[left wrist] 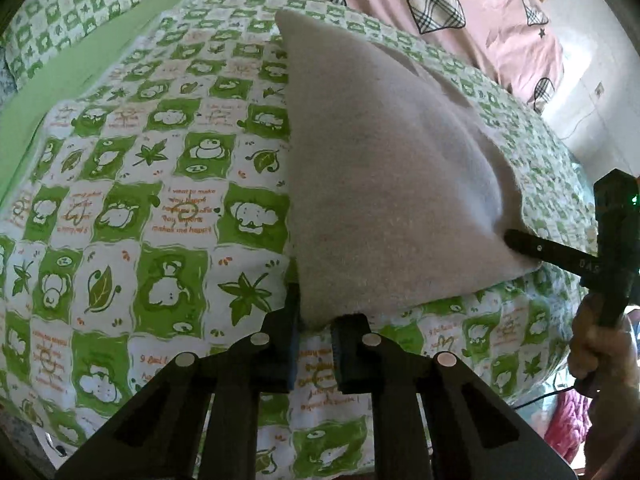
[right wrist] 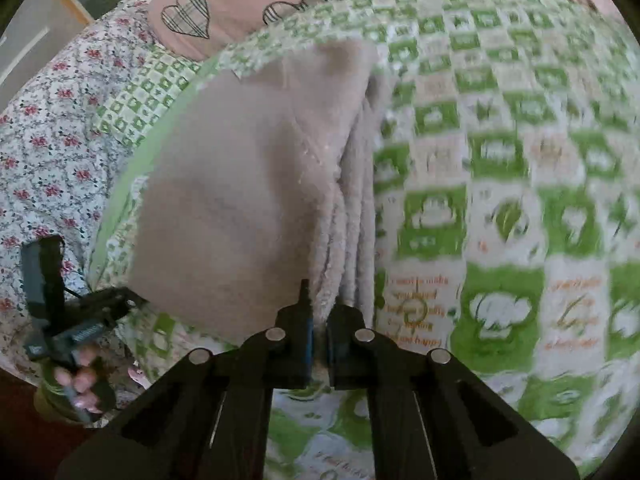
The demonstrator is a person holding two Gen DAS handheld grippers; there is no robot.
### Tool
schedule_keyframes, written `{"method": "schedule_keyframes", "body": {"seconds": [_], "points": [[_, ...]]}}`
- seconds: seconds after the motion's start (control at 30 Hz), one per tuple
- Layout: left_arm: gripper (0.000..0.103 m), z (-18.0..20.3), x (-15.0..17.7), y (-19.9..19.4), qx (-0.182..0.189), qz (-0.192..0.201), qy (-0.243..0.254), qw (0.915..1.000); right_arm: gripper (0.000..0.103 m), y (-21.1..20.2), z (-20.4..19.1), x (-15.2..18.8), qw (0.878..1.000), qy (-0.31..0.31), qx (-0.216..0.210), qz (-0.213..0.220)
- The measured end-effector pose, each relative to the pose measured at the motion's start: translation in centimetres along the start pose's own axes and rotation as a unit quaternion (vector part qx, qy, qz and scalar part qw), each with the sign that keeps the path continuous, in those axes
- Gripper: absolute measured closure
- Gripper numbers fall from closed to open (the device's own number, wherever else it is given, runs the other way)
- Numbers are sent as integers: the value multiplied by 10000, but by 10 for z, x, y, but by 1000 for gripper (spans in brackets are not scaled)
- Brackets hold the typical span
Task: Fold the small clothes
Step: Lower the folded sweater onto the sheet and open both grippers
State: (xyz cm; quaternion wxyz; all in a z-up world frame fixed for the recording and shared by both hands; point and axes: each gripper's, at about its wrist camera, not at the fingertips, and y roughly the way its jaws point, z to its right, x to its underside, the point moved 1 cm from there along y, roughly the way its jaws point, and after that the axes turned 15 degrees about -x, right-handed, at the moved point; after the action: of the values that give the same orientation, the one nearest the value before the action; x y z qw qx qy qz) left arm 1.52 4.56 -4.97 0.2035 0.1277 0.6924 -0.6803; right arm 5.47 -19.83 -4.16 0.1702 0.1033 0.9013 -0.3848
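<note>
Grey fleece garment [left wrist: 384, 184] folded, layered edges stacked.

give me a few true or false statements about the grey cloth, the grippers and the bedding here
1. Both grippers pinch the fuzzy grey fleece garment. True: the left gripper and the right gripper each have jaws closed on a corner.
2. The garment lies on a plain blue sheet. False: it lies on a green-and-white checked cartoon-print cover.
3. A pink quilt with plaid hearts lies beyond the cover. True.
4. The garment is a single flat layer. False: the right wrist view shows several stacked layers at its edge.
</note>
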Motion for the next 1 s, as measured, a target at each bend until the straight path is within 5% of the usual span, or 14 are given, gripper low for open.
{"method": "schedule_keyframes", "body": {"seconds": [0.27,0.57,0.83,1.0], "points": [[88,-10,-1,-15,402,-140,147,9990,97,-10,-2,-6,9999,56,27,-87],[82,-27,-44,-58,1067,563,67,9927,81,-58,-16,-39,9976,71,91,685],[82,14,-123,-30,1348,970,175,9860,80,13,-31,-95,9983,-79,-321,490],[87,30,-129,26,1009,425,392,9932,85,44,2,-95,9997,188,-51,170]]}}
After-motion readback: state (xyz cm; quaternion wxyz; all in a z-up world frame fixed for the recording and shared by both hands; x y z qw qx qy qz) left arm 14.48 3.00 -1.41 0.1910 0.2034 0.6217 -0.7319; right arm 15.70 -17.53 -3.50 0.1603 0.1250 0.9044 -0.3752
